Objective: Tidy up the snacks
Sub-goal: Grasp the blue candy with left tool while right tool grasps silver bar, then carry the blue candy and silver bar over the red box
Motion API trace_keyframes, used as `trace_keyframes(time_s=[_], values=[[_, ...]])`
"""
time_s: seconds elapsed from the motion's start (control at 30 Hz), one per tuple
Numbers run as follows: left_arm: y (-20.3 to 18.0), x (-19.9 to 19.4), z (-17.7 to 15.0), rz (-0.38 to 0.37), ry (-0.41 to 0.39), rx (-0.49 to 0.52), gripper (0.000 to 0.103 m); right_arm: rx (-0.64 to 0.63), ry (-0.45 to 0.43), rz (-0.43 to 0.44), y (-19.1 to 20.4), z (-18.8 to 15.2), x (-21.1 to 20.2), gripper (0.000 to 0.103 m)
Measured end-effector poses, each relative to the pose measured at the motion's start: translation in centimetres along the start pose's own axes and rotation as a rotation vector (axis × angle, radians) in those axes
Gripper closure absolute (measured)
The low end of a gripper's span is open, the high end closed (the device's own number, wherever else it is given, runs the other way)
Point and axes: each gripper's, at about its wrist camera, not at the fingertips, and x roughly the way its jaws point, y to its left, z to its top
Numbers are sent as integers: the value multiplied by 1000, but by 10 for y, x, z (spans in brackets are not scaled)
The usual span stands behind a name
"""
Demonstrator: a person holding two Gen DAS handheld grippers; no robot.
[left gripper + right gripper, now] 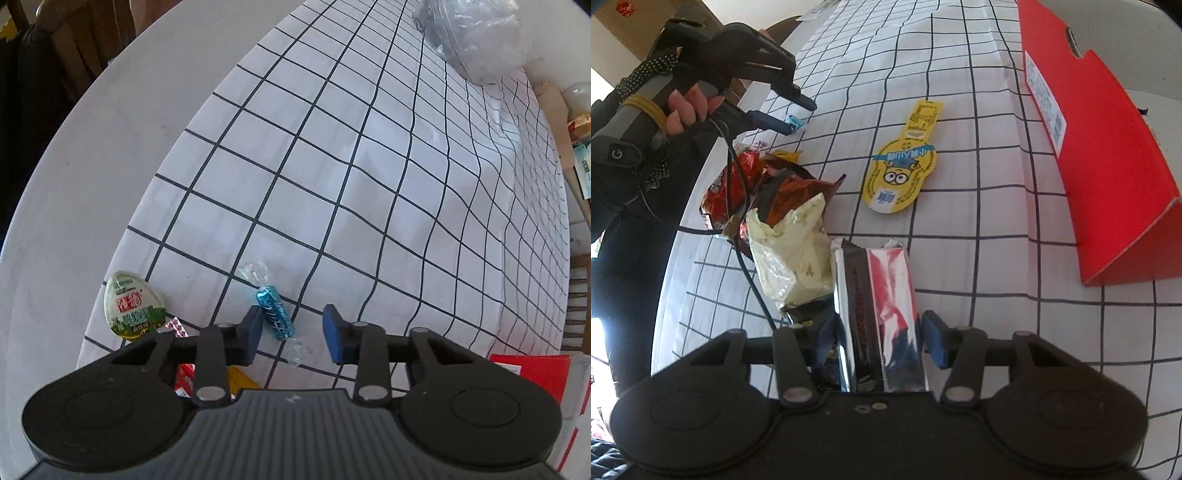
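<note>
Left wrist view had the left gripper (291, 332) aimed steeply down at the checked tablecloth (369, 166), jaws part spread. The blue candy (275, 312) lay on the cloth between the 2 pads, hard against the left-hand pad (255, 325), w/ a clear gap to the right-hand pad. Its twisted clear ends stuck out fore and aft of the jaws. No squeeze on it, pads not pressing from both sides. An egg-shaped snack pack (131, 304) sat just left of the gripper, near the cloth's edge. A clear plastic bag (476, 33) sat well apart, far top right.

Right wrist view showed the right gripper (879, 332) pinching a silver-and-red foil packet (882, 317). The packet ran up between the jaws, its top end jutting ahead of them. The right-hand pad (934, 339) touched the foil; the left-hand pad was hidden behind it. A cream wrapper (794, 251) and a red-brown snack bag (746, 188) crowded just left of the packet. A yellow cartoon pack (901, 173) lay flat ahead, apart from the jaws. A red box (1108, 166) stood on the right. A hand (687, 107) gripped the left tool top left, its tips at the candy.
</note>
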Motion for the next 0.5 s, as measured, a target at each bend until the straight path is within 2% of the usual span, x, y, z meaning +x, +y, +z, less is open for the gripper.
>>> trace_keyframes(time_s=[0.03,0.1,0.17,0.5], values=[[-2,1,0,8,-3,7,73,-3,-2,-5,1,0,0,55],[-4,1,-1,44,-14,19,86,-14,-6,-17,3,-1,-1,56],[-3,3,0,49,-20,16,90,-22,-9,-27,6,-2,-2,58],[9,-10,-11,28,-74,26,91,3,-43,-82,0,-10,-13,59]])
